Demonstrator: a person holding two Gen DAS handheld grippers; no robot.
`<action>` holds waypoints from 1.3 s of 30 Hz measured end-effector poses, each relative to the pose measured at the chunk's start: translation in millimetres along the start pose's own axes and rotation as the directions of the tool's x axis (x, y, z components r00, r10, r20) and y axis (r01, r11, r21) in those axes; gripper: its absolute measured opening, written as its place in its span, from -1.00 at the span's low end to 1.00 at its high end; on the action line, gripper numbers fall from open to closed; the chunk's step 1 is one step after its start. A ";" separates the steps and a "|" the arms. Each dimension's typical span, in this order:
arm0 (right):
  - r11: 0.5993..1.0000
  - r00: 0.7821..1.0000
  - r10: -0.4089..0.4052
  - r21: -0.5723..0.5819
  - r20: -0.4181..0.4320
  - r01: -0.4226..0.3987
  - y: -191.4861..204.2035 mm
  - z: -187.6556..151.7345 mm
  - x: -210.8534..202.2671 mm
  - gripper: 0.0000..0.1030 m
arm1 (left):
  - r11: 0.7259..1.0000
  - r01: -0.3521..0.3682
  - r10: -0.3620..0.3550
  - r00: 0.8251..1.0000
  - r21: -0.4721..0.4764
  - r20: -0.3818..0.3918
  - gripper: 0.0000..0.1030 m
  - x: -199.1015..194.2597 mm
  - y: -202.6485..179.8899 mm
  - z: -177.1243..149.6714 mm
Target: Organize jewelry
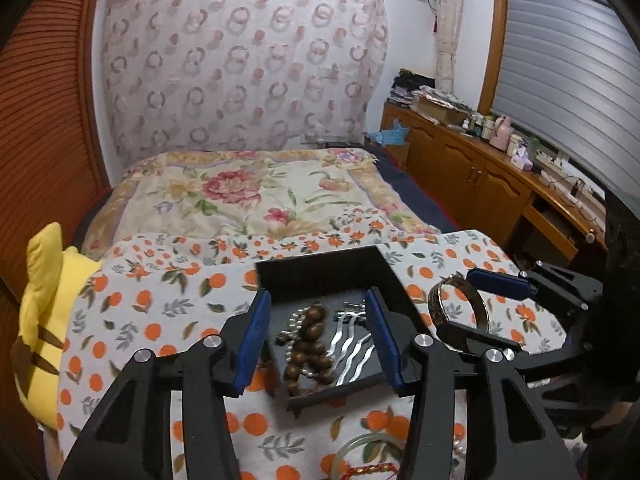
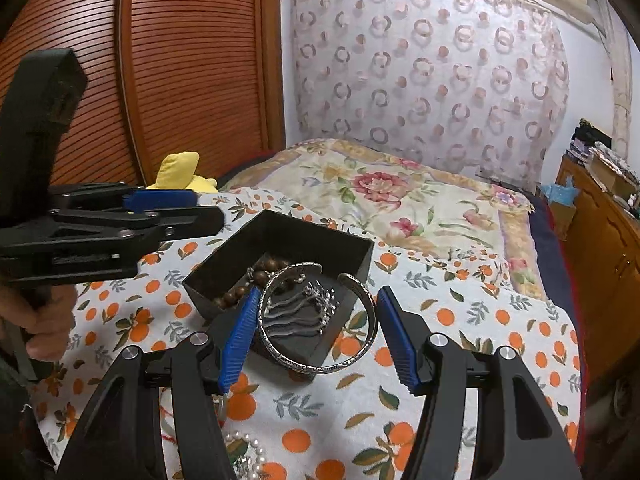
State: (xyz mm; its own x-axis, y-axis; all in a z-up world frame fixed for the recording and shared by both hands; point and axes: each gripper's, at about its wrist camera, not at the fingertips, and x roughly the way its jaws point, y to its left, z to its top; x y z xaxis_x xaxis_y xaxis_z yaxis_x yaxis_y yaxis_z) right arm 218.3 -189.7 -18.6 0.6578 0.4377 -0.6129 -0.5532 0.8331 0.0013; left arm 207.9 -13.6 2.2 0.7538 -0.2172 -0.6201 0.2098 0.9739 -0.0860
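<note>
A black open box (image 1: 320, 272) (image 2: 280, 232) sits on the orange-print cloth and holds a brown bead bracelet (image 1: 310, 350) (image 2: 264, 270) and silver wavy hairpins (image 1: 354, 346) (image 2: 304, 312). My left gripper (image 1: 318, 338) is open, its fingers either side of the box's near part. My right gripper (image 2: 316, 336) (image 1: 472, 300) is open around a silver cuff bangle (image 2: 320, 316) (image 1: 456, 304), which hangs between the jaws over the box's near corner, touching the left pad (image 2: 240, 332); the right pad is apart from it.
A pale jade bangle (image 1: 360, 450) and a red-gold cord (image 1: 372, 470) lie on the cloth near me. White pearls (image 2: 244, 446) lie below the right gripper. A yellow plush (image 1: 44, 312) sits left. Behind are the floral bed (image 1: 256, 192), a wooden cabinet (image 1: 480, 168) and a wardrobe.
</note>
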 end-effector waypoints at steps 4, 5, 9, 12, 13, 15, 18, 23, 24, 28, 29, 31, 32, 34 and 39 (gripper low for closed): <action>1.000 1.000 0.007 -0.004 0.010 -0.007 3.6 2.8 9.0 0.21 | 0.999 -0.031 0.031 0.999 0.012 0.021 0.27 -11.0 6.8 -6.0; 1.000 1.000 0.010 -0.004 0.010 -0.010 4.5 3.1 11.5 0.21 | 0.999 -0.037 0.037 0.999 0.012 0.026 0.37 -14.6 8.6 -8.2; 1.000 1.000 0.021 -0.007 0.004 -0.021 9.4 5.8 23.7 0.21 | 0.998 -0.058 0.058 0.998 0.010 0.040 0.57 -24.3 17.4 -19.4; 1.000 1.000 0.020 -0.018 -0.005 -0.020 15.6 7.7 32.2 0.21 | 0.997 -0.077 0.076 0.996 0.002 0.041 0.73 -30.5 25.3 -27.9; 1.000 1.000 0.020 -0.020 -0.008 -0.020 17.0 9.0 35.4 0.21 | 0.997 -0.079 0.079 0.996 -0.001 0.040 0.76 -31.9 27.3 -29.9; 0.999 1.000 0.024 -0.023 -0.015 -0.024 19.7 10.5 41.3 0.21 | 0.997 -0.082 0.082 0.996 -0.008 0.039 0.82 -35.8 32.7 -35.5; 0.999 0.999 0.018 -0.031 -0.028 -0.019 23.8 12.9 50.7 0.21 | 0.997 -0.079 0.079 0.996 -0.019 0.040 0.85 -41.7 38.9 -43.8; 1.000 0.999 0.008 -0.028 -0.050 -0.009 25.8 11.8 60.3 0.22 | 0.997 -0.067 0.067 0.997 -0.028 0.024 0.85 -47.1 46.1 -57.7; 1.000 0.999 0.006 -0.025 -0.053 -0.008 26.2 11.6 61.6 0.22 | 0.997 -0.068 0.068 0.997 -0.028 0.020 0.85 -47.3 46.4 -60.1; 1.000 0.999 0.010 -0.023 -0.044 -0.011 25.8 10.5 58.7 0.23 | 0.998 -0.054 0.055 0.998 -0.030 0.017 0.85 -50.3 45.1 -69.7; 1.000 0.999 0.012 -0.022 -0.042 -0.013 25.7 10.8 57.3 0.23 | 0.998 -0.054 0.054 0.998 -0.027 0.019 0.85 -50.8 44.8 -72.3; 1.000 0.999 0.012 -0.022 -0.037 -0.013 26.0 9.5 51.4 0.23 | 0.998 -0.064 0.064 0.998 -0.009 0.023 0.85 -53.1 39.7 -77.2; 1.000 0.999 0.016 -0.021 -0.033 -0.016 26.3 8.0 46.9 0.23 | 0.997 -0.072 0.072 0.997 0.002 0.025 0.85 -54.3 37.2 -79.7; 1.000 1.000 0.019 -0.024 -0.025 -0.019 27.2 4.3 36.5 0.23 | 0.997 -0.069 0.069 0.997 0.025 0.023 0.85 -57.6 31.6 -86.1; 0.999 0.999 0.025 -0.037 -0.024 -0.026 31.2 -19.2 4.1 0.23 | 0.996 -0.050 0.050 0.999 0.075 -0.007 0.85 -63.9 18.9 -106.8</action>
State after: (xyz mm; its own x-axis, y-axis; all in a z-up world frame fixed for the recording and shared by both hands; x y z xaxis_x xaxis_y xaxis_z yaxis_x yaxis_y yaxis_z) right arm 194.0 -168.5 -36.2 0.6310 0.4503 -0.6317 -0.5886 0.8083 -0.0118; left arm 97.2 25.7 -43.0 0.7591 -0.1674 -0.6291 0.2179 0.9760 0.0033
